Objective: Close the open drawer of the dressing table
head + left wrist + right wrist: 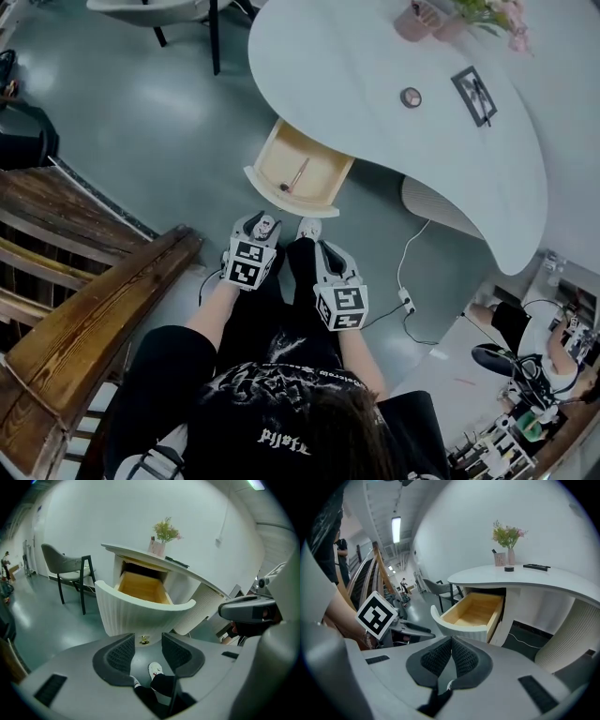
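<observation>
The white dressing table (375,112) has its drawer (300,169) pulled out, showing a wooden inside with a thin stick-like item (293,178) in it. In the left gripper view the drawer's curved ribbed front (140,611) fills the middle, and its small brass knob (144,641) shows between the jaws. My left gripper (146,646) is open and holds nothing. My right gripper (451,651) is shut and empty, short of the drawer (471,613). In the head view both grippers, left (261,225) and right (326,246), hang just before the drawer front, not touching it.
A chair (70,566) stands left of the table. A wooden stair rail (84,319) runs along my left. A white cable and power strip (405,300) lie on the floor at the right. On the tabletop are a flower vase (511,552), a small round item (411,97) and a dark frame (474,94).
</observation>
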The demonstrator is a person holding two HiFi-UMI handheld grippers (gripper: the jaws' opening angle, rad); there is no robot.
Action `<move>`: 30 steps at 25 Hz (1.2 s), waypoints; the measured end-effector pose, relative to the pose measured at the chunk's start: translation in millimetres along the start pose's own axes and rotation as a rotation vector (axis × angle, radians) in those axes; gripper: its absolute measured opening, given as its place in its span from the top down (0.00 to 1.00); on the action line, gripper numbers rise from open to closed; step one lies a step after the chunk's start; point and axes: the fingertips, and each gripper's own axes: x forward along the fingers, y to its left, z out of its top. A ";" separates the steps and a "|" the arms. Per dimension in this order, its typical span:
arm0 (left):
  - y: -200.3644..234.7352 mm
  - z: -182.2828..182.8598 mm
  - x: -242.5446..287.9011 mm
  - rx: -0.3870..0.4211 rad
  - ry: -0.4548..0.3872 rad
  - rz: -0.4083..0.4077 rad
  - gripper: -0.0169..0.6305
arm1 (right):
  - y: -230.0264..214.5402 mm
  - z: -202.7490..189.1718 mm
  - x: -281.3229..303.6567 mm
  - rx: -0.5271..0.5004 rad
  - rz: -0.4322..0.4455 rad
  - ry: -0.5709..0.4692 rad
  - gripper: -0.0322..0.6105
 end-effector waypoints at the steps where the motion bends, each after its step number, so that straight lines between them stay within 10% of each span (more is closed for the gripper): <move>1: 0.8 -2.3 2.9 0.002 0.010 -0.001 0.71 | 0.5 -1.3 0.6 0.005 0.000 0.001 0.91; 30: 18.5 -39.2 86.4 -0.018 0.207 0.020 0.71 | -6.7 -26.4 19.9 0.011 -0.004 0.084 0.91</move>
